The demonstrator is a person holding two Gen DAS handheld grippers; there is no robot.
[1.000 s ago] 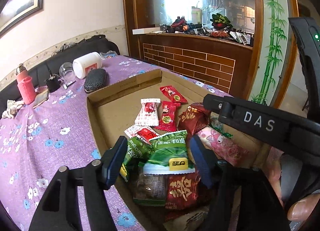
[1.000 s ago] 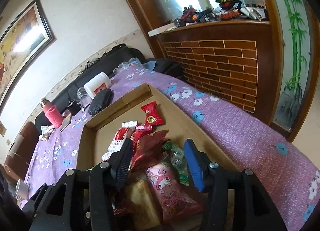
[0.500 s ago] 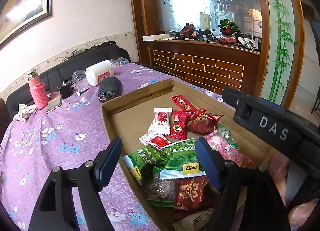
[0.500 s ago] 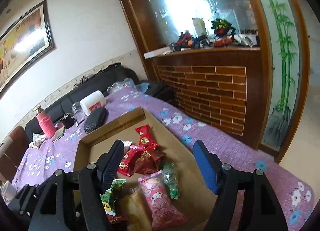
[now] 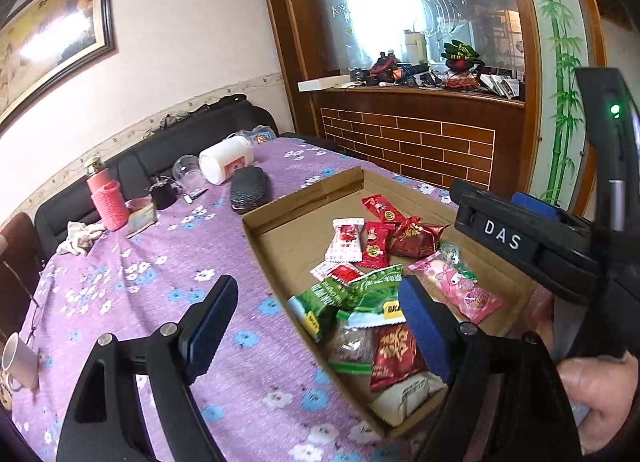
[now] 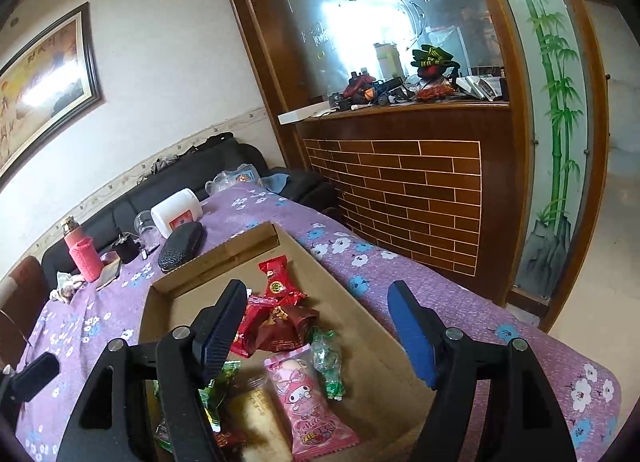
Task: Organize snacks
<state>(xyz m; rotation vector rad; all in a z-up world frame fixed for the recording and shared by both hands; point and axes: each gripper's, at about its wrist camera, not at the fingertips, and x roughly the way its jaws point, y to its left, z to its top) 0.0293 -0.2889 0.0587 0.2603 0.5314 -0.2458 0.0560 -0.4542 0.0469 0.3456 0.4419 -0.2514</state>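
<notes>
A shallow cardboard tray (image 5: 304, 202) on the purple flowered tablecloth holds several snack packets. Green packets (image 5: 360, 294) and a red packet (image 5: 394, 350) lie at its near end, a pink cartoon packet (image 5: 460, 286) and a dark red one (image 5: 416, 240) to the right. My left gripper (image 5: 316, 290) hovers above the tray's near left rim, jaws opening, nothing between them. My right gripper (image 6: 316, 290) hangs open over the dark red packet (image 6: 280, 326) and the pink packet (image 6: 308, 402) without touching them. Its black housing marked DAS (image 5: 504, 240) shows in the left wrist view.
Behind the tray lie a black case (image 5: 248, 190), a white jar on its side (image 5: 226, 160), a clear cup (image 5: 188, 174) and a pink bottle (image 5: 106, 198). A white mug (image 5: 18, 358) stands at the left edge. A brick-faced counter (image 6: 400, 182) rises past the table's right side.
Both grippers have opened wider and drawn back and up from the snack pile. The green packets and the dark red packet now lie free in the tray.
</notes>
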